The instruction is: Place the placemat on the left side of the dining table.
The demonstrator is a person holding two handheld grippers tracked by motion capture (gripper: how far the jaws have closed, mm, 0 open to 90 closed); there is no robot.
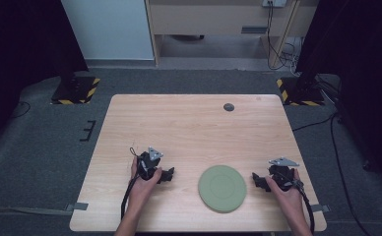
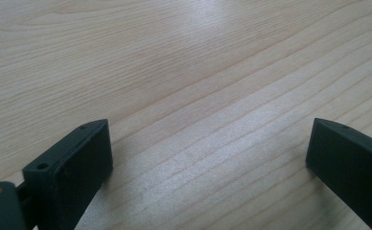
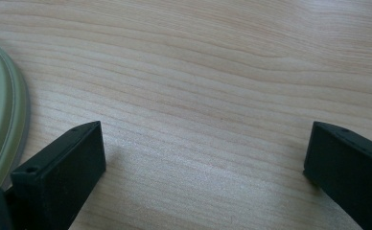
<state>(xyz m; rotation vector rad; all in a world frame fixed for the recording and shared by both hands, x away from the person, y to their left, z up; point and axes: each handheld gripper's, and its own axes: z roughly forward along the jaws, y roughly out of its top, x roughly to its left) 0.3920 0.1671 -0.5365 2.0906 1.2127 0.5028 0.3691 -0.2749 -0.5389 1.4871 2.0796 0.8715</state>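
A round pale green plate [image 1: 222, 188] lies on the wooden table [image 1: 189, 128] near its front edge, between the two hands. My left gripper [image 1: 168, 174] rests on the table to the plate's left, pointing toward it, a hand's width away. In the left gripper view its jaws stand wide apart over bare wood, left gripper [image 2: 208, 143] open with nothing between them. My right gripper [image 1: 257, 180] sits just right of the plate, pointing at its rim. The right gripper [image 3: 205, 143] is open and empty, with the plate's edge [image 3: 2, 120] at the left of the right gripper view.
A small dark round grommet [image 1: 229, 106] sits in the tabletop near the far edge. Cables trail from each gripper off the table's front. Grey carpet, black stands with yellow-black striped bases [image 1: 76, 91] and a wooden desk lie beyond the table.
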